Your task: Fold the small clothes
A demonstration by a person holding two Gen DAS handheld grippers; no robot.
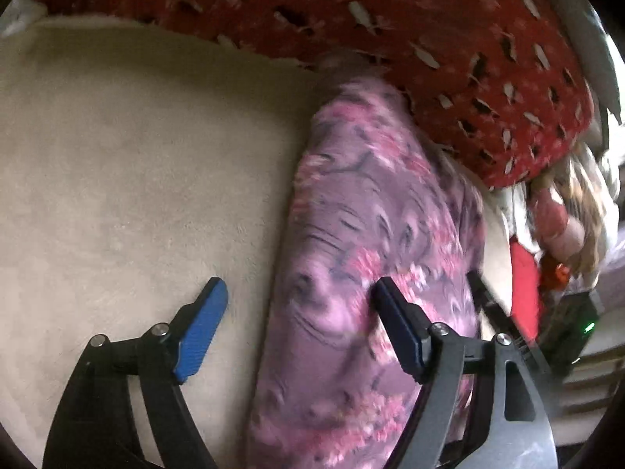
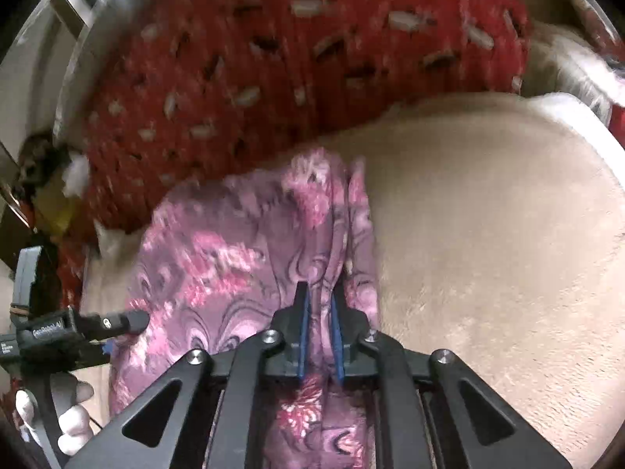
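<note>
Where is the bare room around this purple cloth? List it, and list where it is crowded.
Free: the cream blanket beside the purple floral cloth, bordered at the far side by the red patterned blanket; the open left tongs straddle the cloth's edge there. Crowded: the strip on the cloth's other side, with mixed clothes piled up. The right tongs pinch the cloth.

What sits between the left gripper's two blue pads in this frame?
In the left wrist view, the left gripper has its jaws open. Between the pads lie bare beige blanket and the left edge of the purple floral garment, ungripped.
</note>
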